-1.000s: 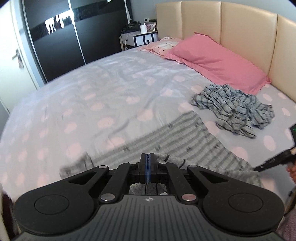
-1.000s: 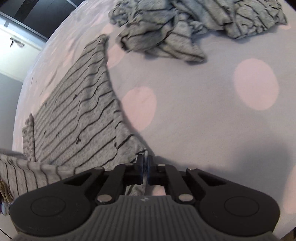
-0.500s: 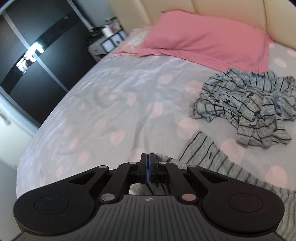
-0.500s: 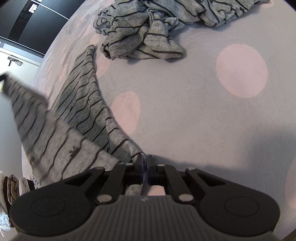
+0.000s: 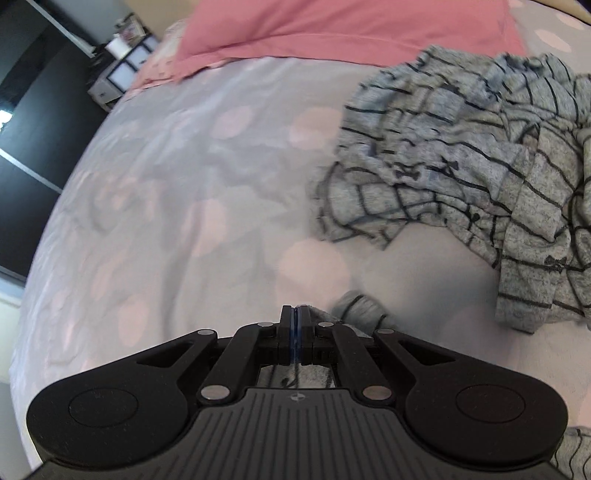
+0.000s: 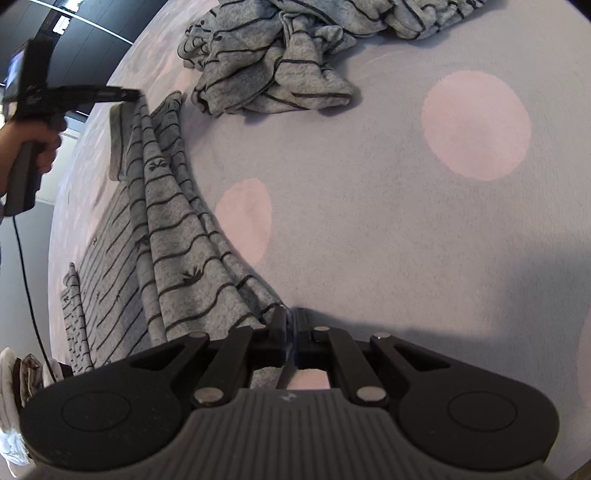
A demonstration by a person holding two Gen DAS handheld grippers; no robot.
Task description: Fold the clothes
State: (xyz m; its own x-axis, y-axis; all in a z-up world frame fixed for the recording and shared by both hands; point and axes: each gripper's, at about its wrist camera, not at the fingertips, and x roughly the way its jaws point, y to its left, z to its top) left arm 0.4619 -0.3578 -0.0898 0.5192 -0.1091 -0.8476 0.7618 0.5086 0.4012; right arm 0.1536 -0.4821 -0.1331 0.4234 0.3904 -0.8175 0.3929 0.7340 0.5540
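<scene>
A grey striped garment (image 6: 177, 236) lies on the bed, stretched between my two grippers. My left gripper (image 5: 295, 314) is shut on one end of it (image 5: 356, 312); in the right wrist view it (image 6: 127, 95) holds that end lifted, so the cloth hangs folded over the flat part. My right gripper (image 6: 290, 317) is shut on the garment's near corner, low on the bedsheet. A second crumpled grey striped garment (image 5: 480, 177) lies beyond, also in the right wrist view (image 6: 280, 74).
The bedsheet (image 6: 406, 221) is pale lilac with pink dots. A pink pillow (image 5: 332, 26) lies at the bed's head. A dark wardrobe (image 5: 33, 122) and a bedside cabinet (image 5: 122, 70) stand at the left. Some folded cloth (image 6: 14, 398) lies off the bed's edge.
My left gripper has carried its end of the garment up and across towards the crumpled pile, folding the cloth over itself. My right gripper has stayed almost in place, still shut.
</scene>
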